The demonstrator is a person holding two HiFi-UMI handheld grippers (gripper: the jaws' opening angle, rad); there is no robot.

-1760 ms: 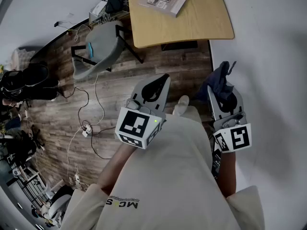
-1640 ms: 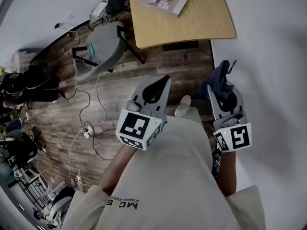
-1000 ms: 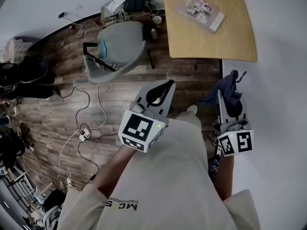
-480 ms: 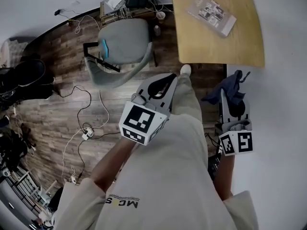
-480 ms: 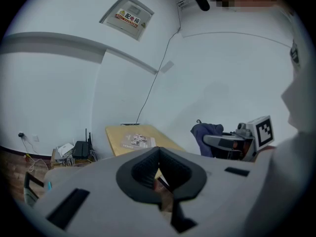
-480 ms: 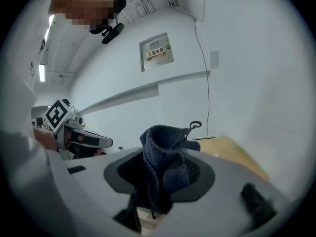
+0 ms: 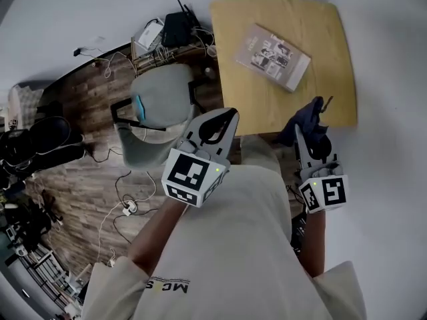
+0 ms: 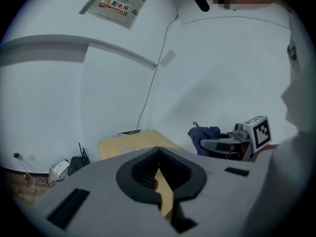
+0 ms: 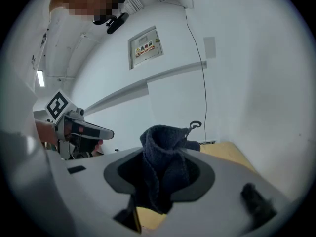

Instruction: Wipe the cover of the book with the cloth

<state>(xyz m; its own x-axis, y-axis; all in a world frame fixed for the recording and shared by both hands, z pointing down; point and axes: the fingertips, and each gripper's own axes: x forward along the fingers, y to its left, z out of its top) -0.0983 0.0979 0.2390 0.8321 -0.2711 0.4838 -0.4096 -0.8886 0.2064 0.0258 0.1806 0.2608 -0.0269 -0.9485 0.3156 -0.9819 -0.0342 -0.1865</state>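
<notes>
Cloth (image 9: 165, 152) rides bunched in the right gripper (image 7: 312, 131), fingers clamped on it ready for wiping; the left gripper (image 8: 158, 167) has its fingers clenched on nothing. Book (image 7: 273, 57) lies flat on the bench (image 7: 330, 92) ahead, seemingly cover up.

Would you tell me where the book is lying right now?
Head view: the book lies on the wooden table, upper right of centre, beyond the cloth in the right gripper.
</notes>
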